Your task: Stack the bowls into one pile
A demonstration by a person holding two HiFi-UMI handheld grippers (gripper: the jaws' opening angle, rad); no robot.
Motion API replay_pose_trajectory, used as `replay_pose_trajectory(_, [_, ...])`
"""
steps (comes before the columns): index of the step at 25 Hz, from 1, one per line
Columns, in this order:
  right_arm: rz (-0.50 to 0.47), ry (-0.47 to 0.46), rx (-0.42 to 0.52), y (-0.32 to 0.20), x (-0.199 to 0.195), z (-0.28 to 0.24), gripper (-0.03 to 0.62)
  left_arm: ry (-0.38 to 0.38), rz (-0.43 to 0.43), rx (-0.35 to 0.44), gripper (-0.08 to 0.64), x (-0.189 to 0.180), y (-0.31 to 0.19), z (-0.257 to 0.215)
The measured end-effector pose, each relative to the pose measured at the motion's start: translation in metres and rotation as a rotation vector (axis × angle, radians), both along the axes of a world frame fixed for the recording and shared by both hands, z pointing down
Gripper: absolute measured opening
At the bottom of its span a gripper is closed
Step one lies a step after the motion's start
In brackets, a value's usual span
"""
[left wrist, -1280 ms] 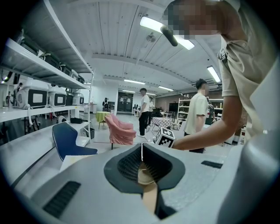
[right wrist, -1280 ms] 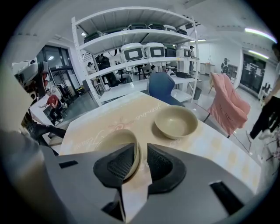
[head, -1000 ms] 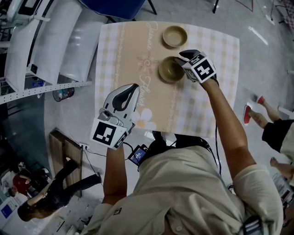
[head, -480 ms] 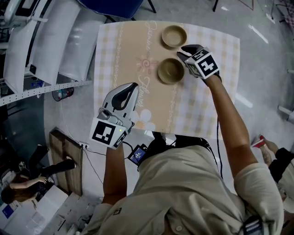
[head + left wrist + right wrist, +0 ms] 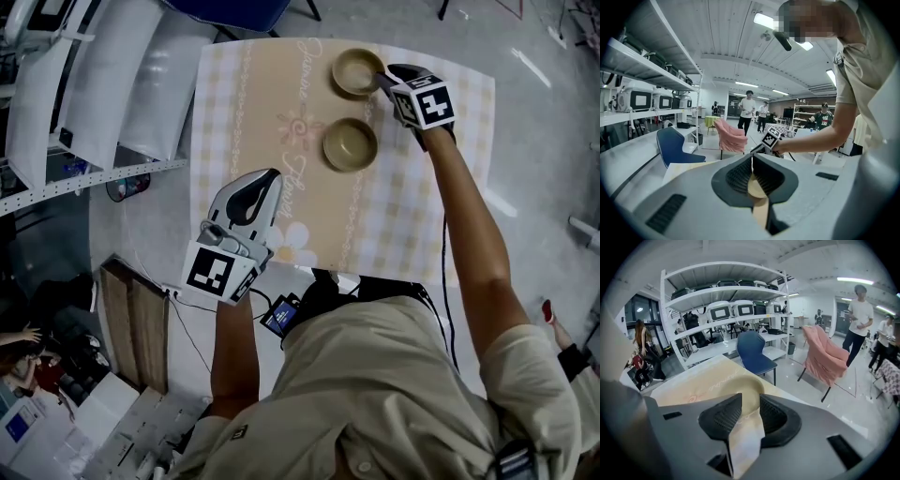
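2 tan bowls sit apart on the checked tablecloth (image 5: 422, 187), the far bowl (image 5: 357, 72) and the near bowl (image 5: 350, 143). The right gripper (image 5: 384, 81) is at the far bowl's right rim, its jaws apart, just opened wider, clamping nothing. The left gripper (image 5: 267, 185) hovers over the cloth's near left corner, jaws together and empty.

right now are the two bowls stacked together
No, the near bowl and the far bowl sit apart on the table.

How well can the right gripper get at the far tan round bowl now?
Probably yes: the right gripper sits beside the far tan round bowl at its rim. Its jaws have just been opening, nothing between them yet, and nothing blocks it.
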State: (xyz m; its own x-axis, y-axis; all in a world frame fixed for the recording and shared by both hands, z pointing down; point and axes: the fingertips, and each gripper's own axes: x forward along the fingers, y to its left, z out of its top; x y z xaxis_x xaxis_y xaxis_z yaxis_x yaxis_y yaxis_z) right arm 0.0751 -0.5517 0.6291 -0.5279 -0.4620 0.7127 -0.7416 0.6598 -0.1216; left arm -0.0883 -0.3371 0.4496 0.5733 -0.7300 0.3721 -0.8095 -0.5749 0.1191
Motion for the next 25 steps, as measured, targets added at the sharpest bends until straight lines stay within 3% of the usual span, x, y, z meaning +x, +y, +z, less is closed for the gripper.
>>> replay_pose_trajectory(16, [0.062,-0.032,-0.118,-0.020,0.000,0.040,0.114,-0.005,-0.007,-0.036,0.015,-0.002,-0.008,0.017])
replay_pose_trajectory(21, [0.094,-0.037,-0.134,-0.022,0.003,0.046,0.023,0.000,-0.006,-0.038,0.015,-0.001,-0.008,0.020])
replay_pose_trajectory(25, [0.110,-0.093,-0.157,-0.022,-0.001,0.041,0.014,0.001,-0.007,-0.035,0.015,-0.001,-0.007,0.020])
